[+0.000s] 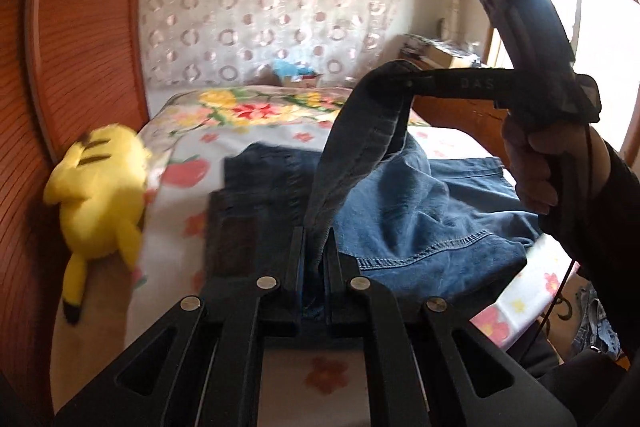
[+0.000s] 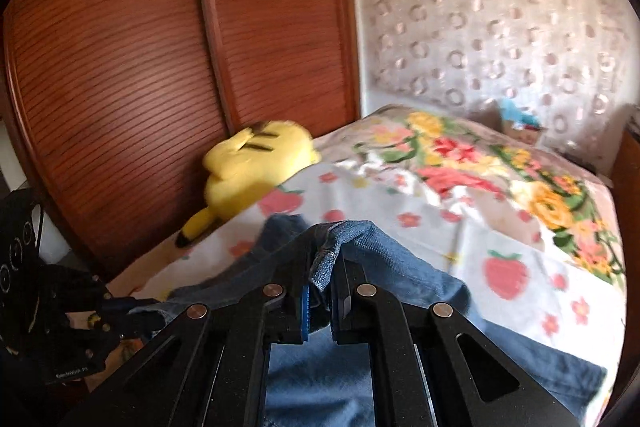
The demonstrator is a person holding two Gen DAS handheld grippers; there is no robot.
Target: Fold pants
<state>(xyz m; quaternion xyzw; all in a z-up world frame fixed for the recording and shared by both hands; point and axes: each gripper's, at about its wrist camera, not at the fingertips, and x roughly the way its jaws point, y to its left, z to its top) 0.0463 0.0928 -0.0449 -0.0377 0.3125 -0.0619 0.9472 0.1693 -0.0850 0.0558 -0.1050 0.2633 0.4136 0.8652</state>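
Note:
Blue denim pants [image 1: 424, 211] lie partly bunched on the flowered bed. My left gripper [image 1: 316, 235] is shut on a strip of the denim that rises between its fingers. That same strip runs up to my right gripper [image 1: 402, 79], held by a hand at the upper right and pinching the raised edge. In the right wrist view, my right gripper [image 2: 324, 251] is shut on a folded hem of the pants [image 2: 404, 267]. The left gripper [image 2: 134, 307] shows at the lower left there, clamped on another part of the cloth. Both hold the pants above the bed.
A yellow plush toy [image 1: 100, 187] lies at the bed's left edge against the wooden wardrobe doors [image 2: 120, 67]. The flowered bedsheet [image 2: 460, 219] spreads beyond the pants. A small box [image 1: 300, 79] sits at the far end under a patterned curtain. A window glows at the right.

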